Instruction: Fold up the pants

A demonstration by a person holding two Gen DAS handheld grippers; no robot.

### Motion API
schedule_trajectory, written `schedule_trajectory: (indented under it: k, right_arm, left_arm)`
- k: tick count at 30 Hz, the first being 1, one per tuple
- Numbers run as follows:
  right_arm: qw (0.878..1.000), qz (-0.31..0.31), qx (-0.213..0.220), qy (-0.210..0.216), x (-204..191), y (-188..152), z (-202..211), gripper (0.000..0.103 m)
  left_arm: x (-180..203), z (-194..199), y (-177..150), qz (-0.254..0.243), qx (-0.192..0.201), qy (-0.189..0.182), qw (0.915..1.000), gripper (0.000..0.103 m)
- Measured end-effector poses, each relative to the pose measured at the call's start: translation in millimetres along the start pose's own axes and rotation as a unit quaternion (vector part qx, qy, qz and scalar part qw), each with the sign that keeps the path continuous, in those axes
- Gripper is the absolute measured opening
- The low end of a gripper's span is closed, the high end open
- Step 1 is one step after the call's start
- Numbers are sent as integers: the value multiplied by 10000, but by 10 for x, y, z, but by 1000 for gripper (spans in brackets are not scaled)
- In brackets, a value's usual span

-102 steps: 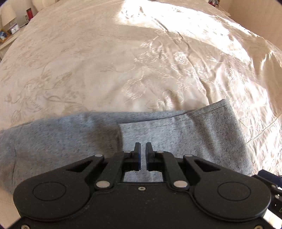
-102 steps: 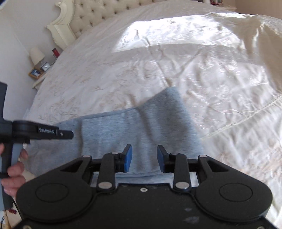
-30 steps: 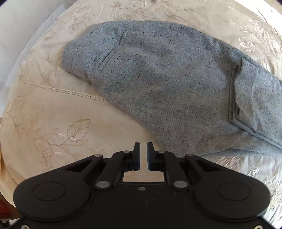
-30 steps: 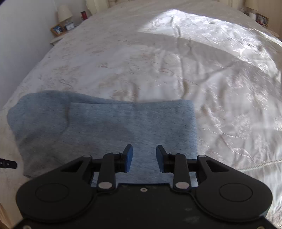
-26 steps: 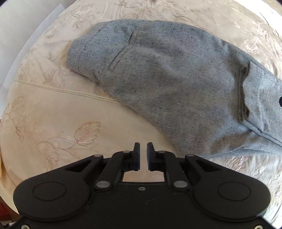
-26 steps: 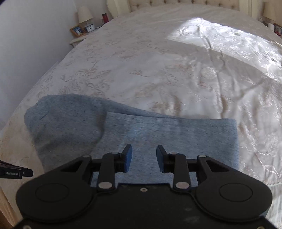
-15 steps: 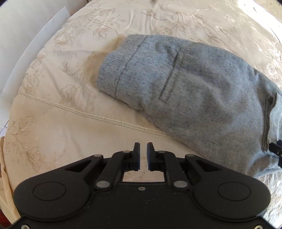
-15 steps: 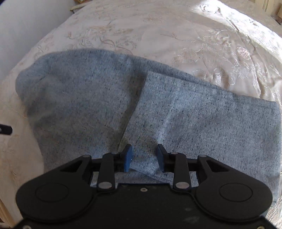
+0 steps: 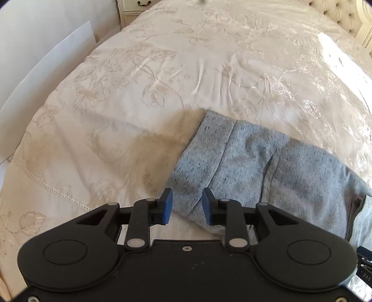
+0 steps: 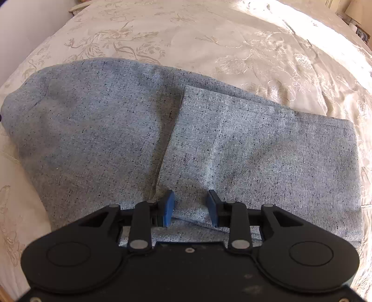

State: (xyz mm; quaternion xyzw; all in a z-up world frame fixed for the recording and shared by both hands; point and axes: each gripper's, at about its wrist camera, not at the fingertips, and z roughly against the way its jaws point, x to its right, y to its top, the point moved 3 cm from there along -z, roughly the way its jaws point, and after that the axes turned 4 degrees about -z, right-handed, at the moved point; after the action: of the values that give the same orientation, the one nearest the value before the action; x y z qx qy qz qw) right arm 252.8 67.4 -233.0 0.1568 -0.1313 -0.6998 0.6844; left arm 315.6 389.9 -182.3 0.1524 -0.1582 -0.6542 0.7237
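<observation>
Left wrist view looks across a cream bedspread (image 9: 144, 76) with embroidered flowers, where the grey pants (image 9: 290, 167) lie folded on the right half of the frame. Their waistband end points up and left, its near edge running diagonally down toward the left gripper (image 9: 187, 206). Left of that edge the bedspread is bare all the way to its stitched hem, and beyond the pants it stretches bare to a tufted headboard (image 9: 337, 11) at the top right. A white wall (image 9: 34, 34) and a pale cabinet (image 9: 137, 9) border the bed at the top left. The left gripper is held low over the waistband corner with its blue pads apart, the near edge of the cloth lying between them; whether the pads touch the fabric is hard to tell.

Right wrist view shows the pants (image 10: 104, 130) filling the middle of the frame, with one folded layer (image 10: 267, 153) lying on top at the right. That layer's left edge runs from upper middle down toward the right gripper (image 10: 190, 206). Bare bedspread (image 10: 232, 34) lies above and to the right. The right gripper points forward over the near edge of the top layer, jaws apart, with a raised lip of cloth between the pads.
</observation>
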Motion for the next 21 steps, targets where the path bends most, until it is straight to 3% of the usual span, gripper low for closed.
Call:
schedule_trajectory:
  k: [2, 6, 11, 16, 21]
  right_arm:
    - [10000, -69, -30, -8, 5, 15, -14, 34]
    - [9996, -248, -82, -44, 19, 55, -54, 34]
    - [9995, -276, -114, -127, -5, 95, -90, 35]
    - [9989, -407, -158, -146, -3, 138, -141, 35]
    - [9989, -413, -170, -158, -11, 156, -168, 36]
  left_arm:
    - [19, -99, 44, -92, -63, -110, 9999, 47]
    - [38, -374, 70, -266, -208, 11, 9994, 57]
    - [-79, -669, 93, 39, -397, -122, 9991, 75]
    - [-226, -816, 45, 310, -475, -208, 9982, 102]
    - [-335, -913, 14, 560, -571, -589, 9951, 103]
